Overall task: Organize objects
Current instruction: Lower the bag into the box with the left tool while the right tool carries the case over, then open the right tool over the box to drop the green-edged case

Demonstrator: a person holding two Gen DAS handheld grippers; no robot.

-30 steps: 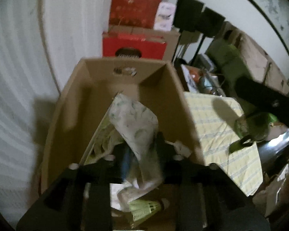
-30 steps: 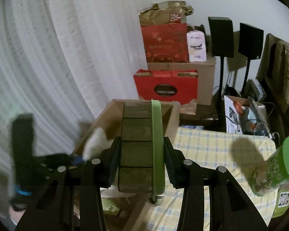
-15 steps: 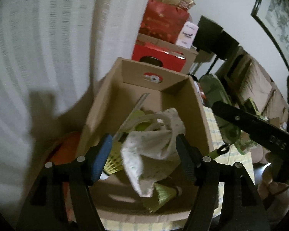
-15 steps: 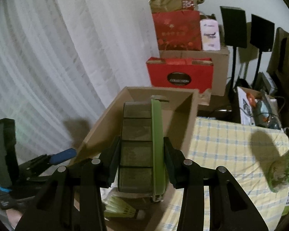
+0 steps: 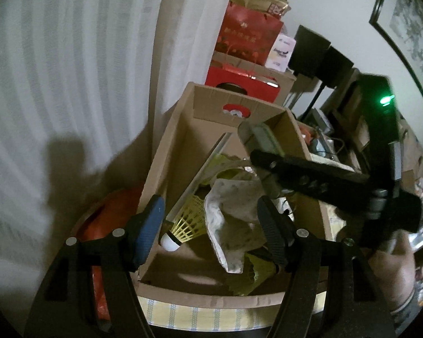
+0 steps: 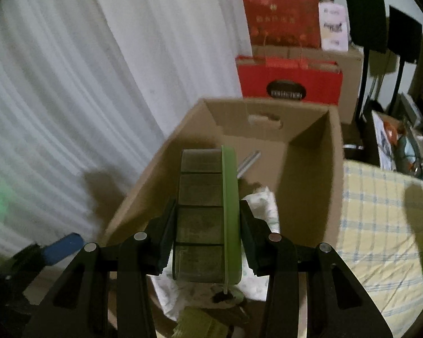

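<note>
Overhead now: both grippers at the cardboard box [image 6: 310, 174].
Right gripper [image 6: 207, 242] pinches a green-lidded container [image 6: 203, 217] between its fingers, above the box interior. Left gripper [image 5: 211, 231] hangs over the near end with fingers spread wide, nothing between them; a crumpled white bag [image 5: 234, 225] and yellow shuttlecocks [image 5: 186, 225] lie inside the box.

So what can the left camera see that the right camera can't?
Only the left view shows the yellow shuttlecock, the orange thing beside the box, and the open left hand-held gripper.

Only the right view shows the checked cloth clearly and the container's green lid.

Both show the box, the white bag inside it, the red bag behind, and the right hand-held gripper clamping the container.
</note>
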